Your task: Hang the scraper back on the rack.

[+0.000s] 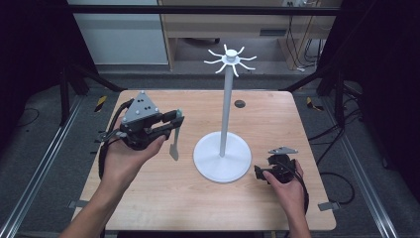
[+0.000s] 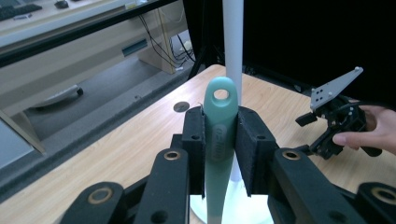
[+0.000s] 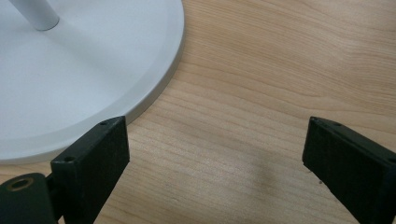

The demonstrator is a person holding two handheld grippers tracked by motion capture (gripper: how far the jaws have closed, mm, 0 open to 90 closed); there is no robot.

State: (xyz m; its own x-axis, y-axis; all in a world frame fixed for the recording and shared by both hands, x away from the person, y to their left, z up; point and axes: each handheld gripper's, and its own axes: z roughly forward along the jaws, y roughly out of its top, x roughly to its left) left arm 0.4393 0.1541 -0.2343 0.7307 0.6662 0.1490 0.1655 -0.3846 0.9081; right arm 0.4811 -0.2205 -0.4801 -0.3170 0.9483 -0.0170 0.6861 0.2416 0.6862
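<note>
High view. The left hand-held gripper (image 1: 173,120) is raised above the left part of the worktop (image 1: 163,198) and clamps a pale green utensil (image 1: 174,145) by its handle; the blade end hangs down, clear of the wood. The white hanging stand (image 1: 224,111) is at the centre, its round base (image 1: 208,166) flat on the worktop and its ring of curved hooks (image 1: 231,59) at the top of the pole. The right hand-held gripper (image 1: 270,171) rests low, just beside the base on its right. The step in hand is judged to be hanging the utensil on a hook. The utensil must rise well above its present height, so lift first, then travel sideways toward the pole.

Left gripper view. The jaws are closed on the utensil handle (image 2: 218,135), with the hanging hole (image 2: 221,94) free above the pads. The stand pole (image 2: 232,37) lies directly behind it. Keep the hole unobstructed and the handle upright; approach one hook tip squarely, thread the hole over it, then lower until the hook bears the weight before releasing. The right hand-held gripper (image 2: 327,130) is visible farther off at the right.

Right gripper view. The jaws stand wide apart and hold nothing; bare worktop (image 3: 261,93) lies between them, with the base rim (image 3: 159,88) close to one jaw. Bracing the base here would likely prevent tipping during threading.
</note>
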